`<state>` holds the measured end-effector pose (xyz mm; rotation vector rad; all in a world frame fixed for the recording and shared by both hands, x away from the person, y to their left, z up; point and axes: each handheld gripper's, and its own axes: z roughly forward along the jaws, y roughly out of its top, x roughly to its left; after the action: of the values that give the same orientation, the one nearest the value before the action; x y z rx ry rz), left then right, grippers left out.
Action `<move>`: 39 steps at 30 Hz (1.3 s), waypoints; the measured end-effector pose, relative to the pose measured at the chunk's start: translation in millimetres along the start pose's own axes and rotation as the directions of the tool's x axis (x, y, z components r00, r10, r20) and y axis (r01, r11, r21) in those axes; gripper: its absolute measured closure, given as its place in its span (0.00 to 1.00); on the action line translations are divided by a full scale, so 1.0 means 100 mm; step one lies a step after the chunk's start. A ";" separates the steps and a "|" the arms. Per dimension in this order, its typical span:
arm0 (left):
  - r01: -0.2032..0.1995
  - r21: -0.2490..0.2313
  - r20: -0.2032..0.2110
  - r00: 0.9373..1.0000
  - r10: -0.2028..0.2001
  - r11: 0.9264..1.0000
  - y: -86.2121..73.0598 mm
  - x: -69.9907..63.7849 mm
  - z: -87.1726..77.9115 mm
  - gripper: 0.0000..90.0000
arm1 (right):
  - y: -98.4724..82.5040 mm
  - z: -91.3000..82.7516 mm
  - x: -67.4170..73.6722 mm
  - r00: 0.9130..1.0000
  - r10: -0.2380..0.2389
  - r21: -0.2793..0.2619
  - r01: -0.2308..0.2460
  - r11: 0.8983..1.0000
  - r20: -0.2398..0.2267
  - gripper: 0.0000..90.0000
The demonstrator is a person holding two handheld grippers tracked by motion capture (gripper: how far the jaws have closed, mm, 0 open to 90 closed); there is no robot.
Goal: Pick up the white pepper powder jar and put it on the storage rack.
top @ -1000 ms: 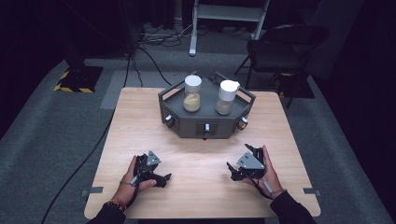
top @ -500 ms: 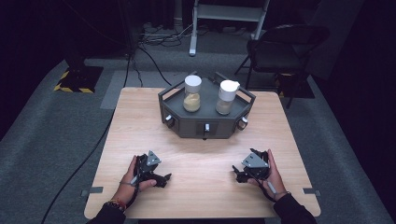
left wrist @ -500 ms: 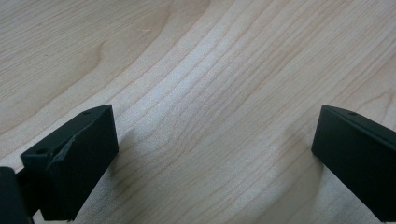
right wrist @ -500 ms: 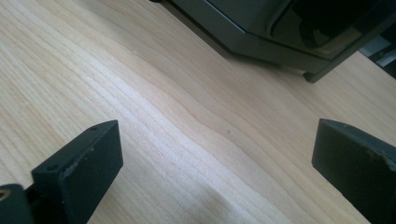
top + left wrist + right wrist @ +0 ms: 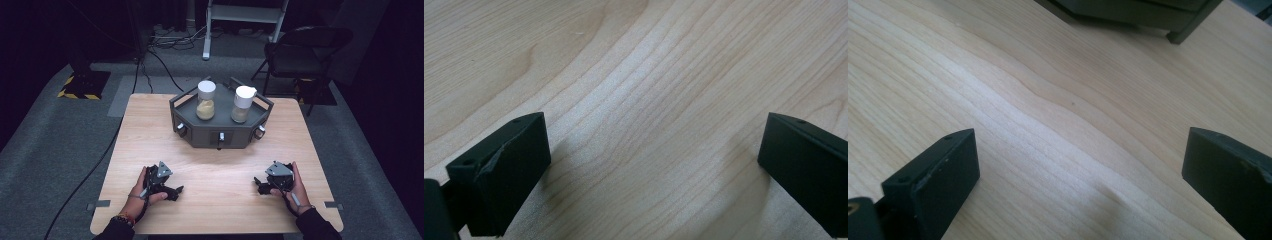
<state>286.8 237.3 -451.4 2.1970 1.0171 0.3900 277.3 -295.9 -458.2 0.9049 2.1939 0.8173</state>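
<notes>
The left hand-held gripper (image 5: 172, 190) lies low on the table (image 5: 150, 130), held by the left hand (image 5: 142, 192), with its jaws set wide apart and nothing between them; in the left gripper view its own gripper (image 5: 654, 165) frames only bare wood grain. The right hand-held gripper (image 5: 261, 185) rests on the table too, in the right hand (image 5: 292, 185), well apart from the left one and about level with it; its jaws are likewise spread with nothing between them, and in the right gripper view the gripper (image 5: 1080, 170) looks across pale wood. Ahead of both grippers, toward the far edge of the table and between their lines, stands a dark tray (image 5: 220, 132) with knobs on its front faces. On it are two jars: the one ahead of the left gripper (image 5: 206, 100) holds a yellowish fill, and the one ahead of the right gripper (image 5: 242, 104) has a white top. The tray's dark base (image 5: 1128, 12) shows far ahead at the top of the right gripper view. Beyond the table, a chair (image 5: 305, 50) stands on the grey floor (image 5: 50, 135).
</notes>
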 end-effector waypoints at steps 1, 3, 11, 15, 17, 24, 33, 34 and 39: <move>0.000 0.000 0.000 1.000 0.000 1.000 0.00 0.00 0.00 0.00 | 0.00 0.00 -0.01 1.000 0.016 0.004 -0.016 1.000 -0.002 0.02; 0.000 0.000 0.000 1.000 0.000 1.000 0.00 0.00 0.00 0.00 | -0.01 0.01 -0.06 0.999 0.041 0.014 -0.040 0.999 -0.009 0.02; -0.001 0.001 0.000 1.000 0.001 1.000 0.00 0.00 0.00 0.00 | -0.06 0.03 -0.22 0.990 0.126 0.024 -0.125 0.992 -0.058 0.01; -0.002 0.002 0.002 1.000 0.002 1.000 0.01 0.00 0.00 0.00 | -0.05 0.06 -0.33 0.982 0.164 0.045 -0.161 0.986 -0.091 0.00; -0.002 0.002 0.002 1.000 0.002 1.000 0.01 0.00 0.00 0.00 | -0.06 0.06 -0.36 0.980 0.175 0.050 -0.170 0.984 -0.097 0.00; -0.005 0.002 0.002 1.000 0.005 1.000 0.01 0.01 0.00 0.00 | -0.06 0.11 -0.56 0.958 0.240 0.092 -0.228 0.969 -0.159 0.00; -0.005 0.002 0.002 1.000 0.005 1.000 0.01 0.00 0.00 0.00 | -0.06 0.11 -0.58 0.956 0.244 0.095 -0.230 0.968 -0.163 0.00; -0.005 0.001 0.002 1.000 0.005 1.000 0.01 0.00 0.00 0.00 | -0.06 0.11 -0.58 0.956 0.244 0.095 -0.231 0.968 -0.163 0.00; -0.004 0.001 0.002 1.000 0.004 1.000 0.01 0.00 0.00 0.00 | -0.06 0.11 -0.58 0.956 0.245 0.096 -0.232 0.968 -0.163 0.00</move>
<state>287.5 237.1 -451.3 2.2003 1.0122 0.3894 316.3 -339.9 -451.9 1.1941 2.3070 0.9630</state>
